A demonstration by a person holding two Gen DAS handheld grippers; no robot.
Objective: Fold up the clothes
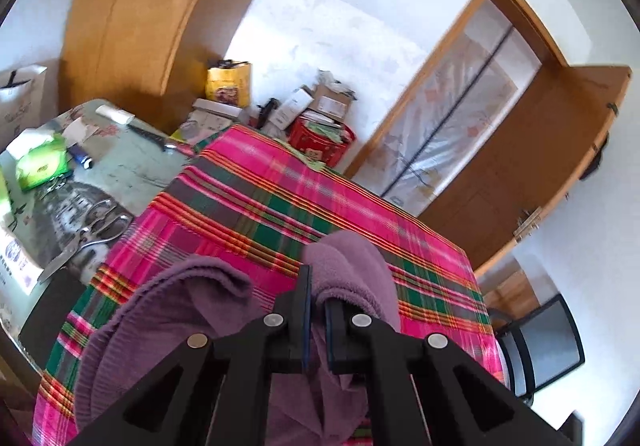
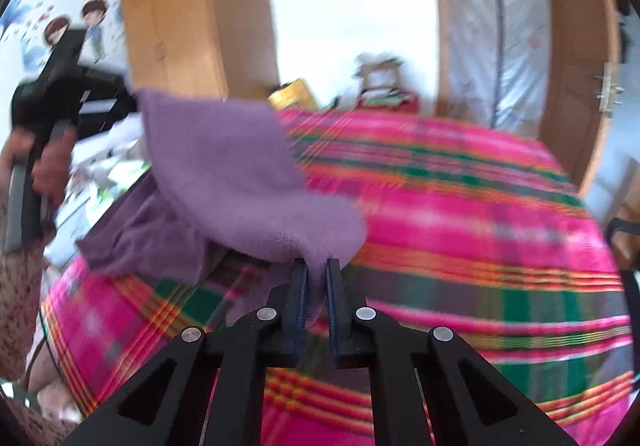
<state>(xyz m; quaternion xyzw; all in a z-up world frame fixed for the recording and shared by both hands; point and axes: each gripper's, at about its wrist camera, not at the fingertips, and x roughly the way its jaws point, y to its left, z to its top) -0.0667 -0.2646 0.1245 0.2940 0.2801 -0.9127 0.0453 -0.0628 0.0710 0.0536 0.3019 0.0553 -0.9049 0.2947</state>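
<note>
Left gripper (image 1: 318,300) is clamping a fold of the purple garment (image 1: 168,326), its jaws pressed together on the fleece with cloth bunching up over the fingertips. Right gripper (image 2: 317,278) is likewise pinching an edge of the same garment (image 2: 240,174), jaws nearly together with purple fabric squeezed between them.

The garment is hanging lifted off the desk, stretched between the two grippers above the near edge of the plaid cloth (image 1: 280,206). In the right wrist view it is spreading up and to the left from the jaws as a wide flap, with a lower part drooping toward the plaid cloth (image 2: 460,226) near its left edge. In the left wrist view part of it is piling in ribbed folds below and left of the gripper, over the cloth's near left corner.

The plaid cloth, pink with green and orange stripes, is covering most of the desk. Along the desk's left edge, off the cloth, scissors (image 1: 90,236) are lying next to a green tissue pack (image 1: 40,160). A red basket (image 1: 320,142) of papers is standing past the desk's far edge, near the wooden door (image 1: 532,166). A wardrobe (image 1: 132,6) is standing against the far wall.

The right wrist view is motion-blurred; the person's hand (image 2: 50,162) is gripping the left tool's handle at the left edge.
</note>
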